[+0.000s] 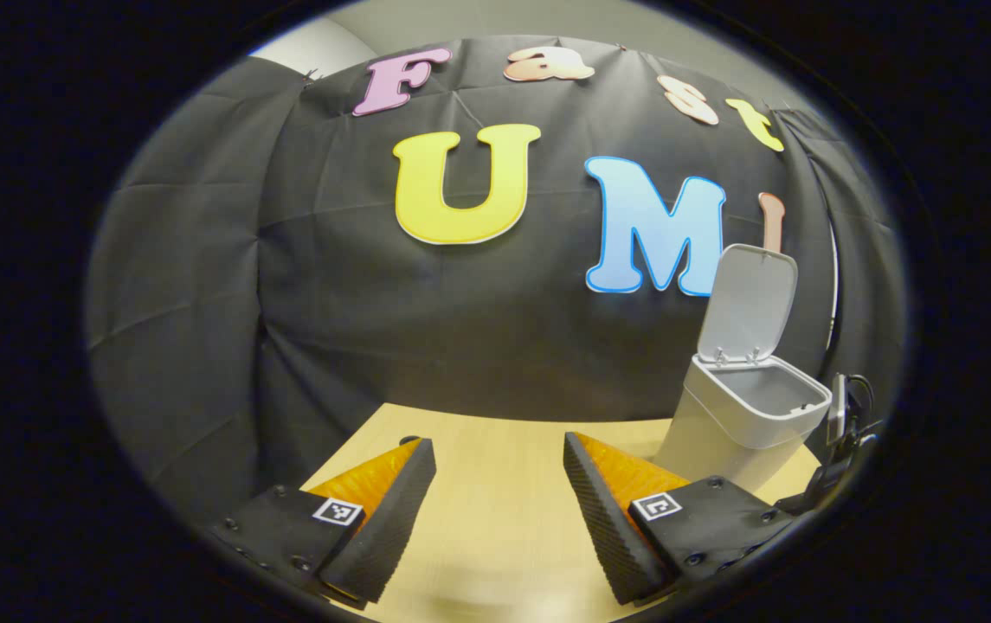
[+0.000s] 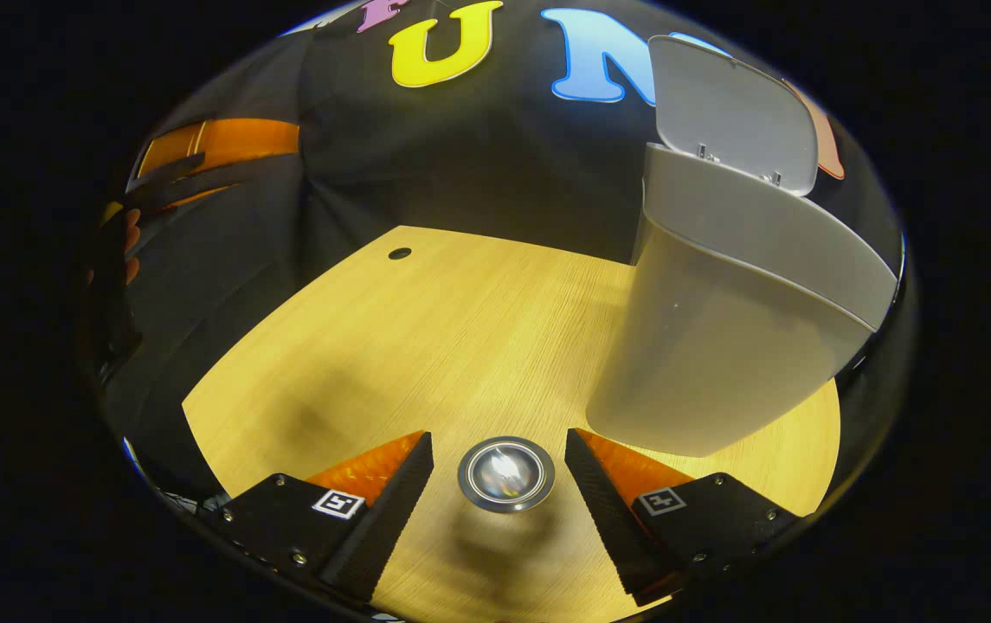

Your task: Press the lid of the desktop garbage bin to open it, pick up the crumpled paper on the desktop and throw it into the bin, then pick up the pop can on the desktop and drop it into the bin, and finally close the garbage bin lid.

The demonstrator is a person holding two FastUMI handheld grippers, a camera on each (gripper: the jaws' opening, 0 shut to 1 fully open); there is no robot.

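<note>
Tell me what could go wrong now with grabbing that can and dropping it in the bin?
1. The right hand-held gripper is open around the can, touching nothing yet. Its round, shiny body might slip or tip over if the fingers close off-centre.
2. The bin stands close beside the can, so lifting could bump its wall.
3. The lid stands open above the opening; a can carried too high might knock it shut.
</note>
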